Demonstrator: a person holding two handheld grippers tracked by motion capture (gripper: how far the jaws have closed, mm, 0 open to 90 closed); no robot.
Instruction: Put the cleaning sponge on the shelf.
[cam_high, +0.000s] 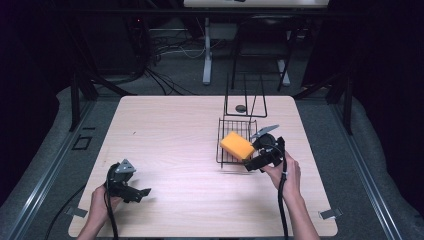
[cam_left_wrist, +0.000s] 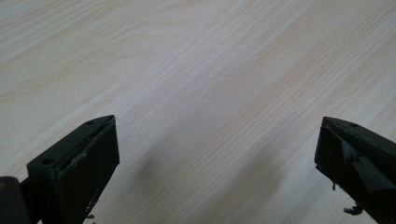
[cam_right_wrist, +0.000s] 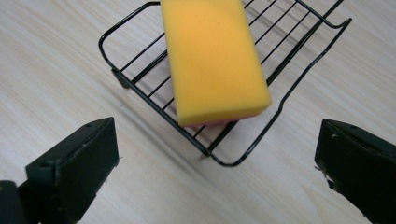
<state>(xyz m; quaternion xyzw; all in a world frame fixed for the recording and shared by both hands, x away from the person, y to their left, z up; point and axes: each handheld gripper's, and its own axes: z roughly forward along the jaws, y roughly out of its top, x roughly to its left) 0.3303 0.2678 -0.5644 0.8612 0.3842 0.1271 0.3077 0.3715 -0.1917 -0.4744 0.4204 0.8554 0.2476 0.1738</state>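
Note:
A yellow sponge lies in a black wire tray on the right half of the wooden table. My right gripper is open just in front of the tray's near edge, its jaws spread wide on either side of the sponge's end and apart from it. Over the table's front left, my left gripper is open above bare wood with nothing between its jaws.
A black wire stand rises behind the tray, with a small dark round object at its base. The table's front edge runs close under both hands. Cables trail from both grippers.

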